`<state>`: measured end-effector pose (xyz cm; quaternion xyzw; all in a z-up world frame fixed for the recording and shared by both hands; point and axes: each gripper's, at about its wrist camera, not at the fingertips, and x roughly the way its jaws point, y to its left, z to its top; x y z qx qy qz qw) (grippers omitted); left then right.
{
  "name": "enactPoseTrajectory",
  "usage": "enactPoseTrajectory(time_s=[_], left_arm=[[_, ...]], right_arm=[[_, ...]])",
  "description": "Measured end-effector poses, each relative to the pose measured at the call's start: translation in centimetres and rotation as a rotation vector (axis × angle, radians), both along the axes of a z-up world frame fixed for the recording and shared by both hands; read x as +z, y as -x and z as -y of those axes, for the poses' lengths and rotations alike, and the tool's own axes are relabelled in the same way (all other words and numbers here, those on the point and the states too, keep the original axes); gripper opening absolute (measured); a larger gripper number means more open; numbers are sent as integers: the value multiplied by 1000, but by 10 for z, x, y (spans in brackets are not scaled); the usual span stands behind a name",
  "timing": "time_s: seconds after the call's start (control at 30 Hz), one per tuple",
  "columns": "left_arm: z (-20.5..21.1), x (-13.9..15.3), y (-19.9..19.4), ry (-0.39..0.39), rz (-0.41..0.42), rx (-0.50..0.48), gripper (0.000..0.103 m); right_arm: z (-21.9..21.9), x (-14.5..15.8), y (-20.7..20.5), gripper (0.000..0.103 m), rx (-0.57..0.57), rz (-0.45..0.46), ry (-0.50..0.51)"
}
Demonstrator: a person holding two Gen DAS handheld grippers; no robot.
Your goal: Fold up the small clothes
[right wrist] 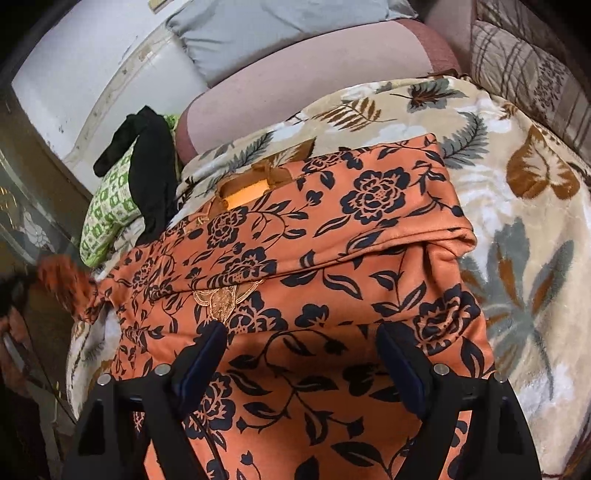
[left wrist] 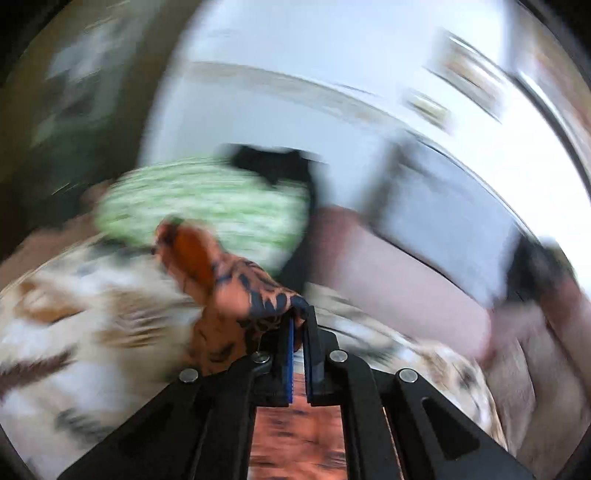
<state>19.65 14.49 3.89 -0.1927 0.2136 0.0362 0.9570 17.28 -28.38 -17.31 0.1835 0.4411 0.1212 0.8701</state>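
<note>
Gripping a corner of the orange floral garment, the left gripper is holding its jaws pressed together on the fabric, which is rising from the pads in a bunched, lifted fold. The left wrist view is heavily motion-blurred. In the right wrist view, the right gripper is hovering with its jaws spread wide apart over the garment; whether the pads are touching the cloth cannot be told. The garment is lying spread on a leaf-patterned blanket, with its upper part folded over so that one edge is running across the middle. An orange neckline opening with brown trim is showing near the far edge. The garment's left corner is lifting off the blanket at the left of the picture. Beyond the garment, a green-and-white patterned cloth is lying at the blanket's far left, with a black garment draped over it. Farther back, a pink cushion and a grey pillow are resting against the wall.
</note>
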Motion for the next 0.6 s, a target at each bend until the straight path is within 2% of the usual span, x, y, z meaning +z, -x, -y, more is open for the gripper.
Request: enactPoseTrajectory(time_s=[0.07, 0.1, 0.17, 0.2, 0.23, 0.3, 0.37, 0.4, 0.43, 0.47, 0.5, 0.6], left_arm=[[57, 2, -13, -45, 5, -123, 3], [92, -3, -22, -69, -8, -203, 3], [139, -21, -32, -102, -44, -293, 4], [162, -39, -38, -115, -91, -354, 4], [178, -58, -47, -131, -160, -425, 9], [195, -102, -55, -166, -317, -524, 15], [181, -125, -45, -163, -366, -503, 20], [168, -129, -41, -153, -375, -472, 27], [142, -131, -35, -116, -369, -422, 39], [121, -131, -29, -85, -354, -372, 46], [91, -131, -21, -57, -334, -286, 56], [42, -143, -12, -57, -368, -146, 59]], right_arm=[[8, -1, 4, 85, -14, 3, -12], [12, -2, 6, 85, -23, 4, -18], [21, -2, 8, 85, -42, 3, -26], [27, -2, 9, 85, -55, -2, -30], [31, -3, 9, 85, -61, -8, -35], [37, -4, 7, 85, -70, -22, -49], [42, -1, 3, 86, -82, -35, -85], [43, 1, 2, 87, -81, -31, -101], [42, 4, 0, 89, -80, -22, -122], [41, 7, -4, 90, -79, -16, -135], [37, 10, -9, 90, -70, -10, -150], [17, 14, -40, 90, -14, -10, -205]])
